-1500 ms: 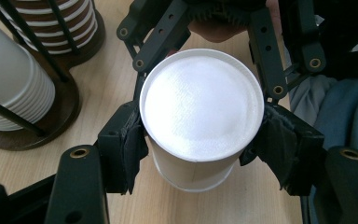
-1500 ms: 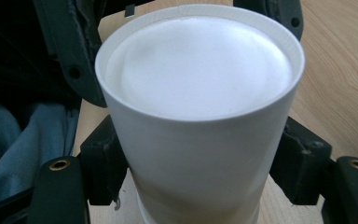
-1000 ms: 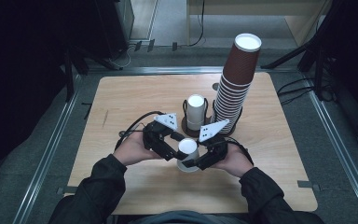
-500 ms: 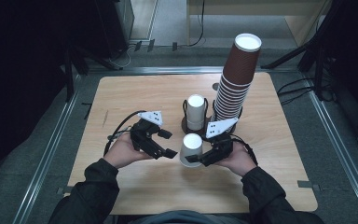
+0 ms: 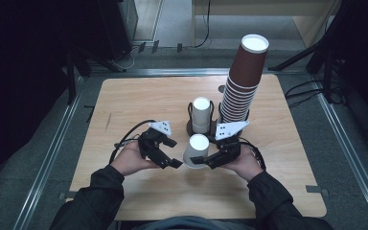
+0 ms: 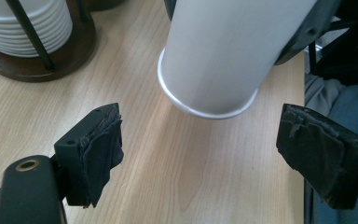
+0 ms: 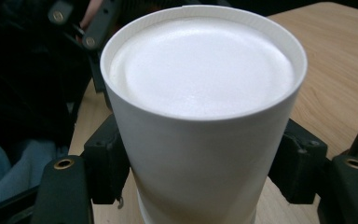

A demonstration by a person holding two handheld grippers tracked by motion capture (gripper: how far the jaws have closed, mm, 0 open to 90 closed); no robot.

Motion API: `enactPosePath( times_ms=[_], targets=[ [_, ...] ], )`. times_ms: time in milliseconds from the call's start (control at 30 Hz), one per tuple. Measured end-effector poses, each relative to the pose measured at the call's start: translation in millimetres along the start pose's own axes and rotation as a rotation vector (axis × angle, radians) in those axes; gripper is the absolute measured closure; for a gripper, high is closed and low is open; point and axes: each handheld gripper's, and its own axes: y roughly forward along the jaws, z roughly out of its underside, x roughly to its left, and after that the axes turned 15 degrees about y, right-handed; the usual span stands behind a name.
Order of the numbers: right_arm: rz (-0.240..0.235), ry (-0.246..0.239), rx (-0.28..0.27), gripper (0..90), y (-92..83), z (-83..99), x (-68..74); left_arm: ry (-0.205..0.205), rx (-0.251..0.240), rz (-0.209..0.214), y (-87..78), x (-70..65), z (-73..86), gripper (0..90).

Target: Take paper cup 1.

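A white paper cup (image 5: 196, 149) is held bottom-up and slightly tilted over the wooden table (image 5: 139, 100), near its front middle. My right gripper (image 5: 202, 160) is shut on the cup's sides; in the right gripper view the cup (image 7: 200, 116) sits between both pads. My left gripper (image 5: 172, 153) is just left of the cup, apart from it. Its jaws have just been opening and hold nothing. In the left gripper view the cup's rim (image 6: 205, 109) hangs beyond the two pads (image 6: 98, 149), clear of them.
Behind the held cup, a dark wire holder (image 5: 190, 125) carries a stack of white cups (image 5: 201, 115). A tall leaning stack of brown cups (image 5: 242, 86) stands to its right. A person's sleeves enter from the bottom edge.
My left gripper has let go of the white cup, opened its jaws and drawn away to the left and a little lower. The right gripper keeps the cup in place.
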Motion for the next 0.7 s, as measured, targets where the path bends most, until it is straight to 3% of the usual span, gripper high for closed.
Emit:
enactPosePath(
  times_ms=[233, 333, 700],
  targets=[
    [-0.062, 0.008, -0.091, 30.6, 0.5, -0.9, 4.2, 0.015, -0.009, 0.027, 12.6, -2.2, -1.4, 13.2],
    [-0.067, 0.002, -0.122, 30.6, 0.2, -1.3, 5.7, 0.013, -0.015, 0.036, 15.1, -2.7, -2.2, 13.1],
    [-0.102, 0.01, -0.162, 30.6, 6.6, -0.7, 9.8, 0.034, -0.039, 0.045, 23.8, -5.2, -7.8, 13.3]
  ],
)
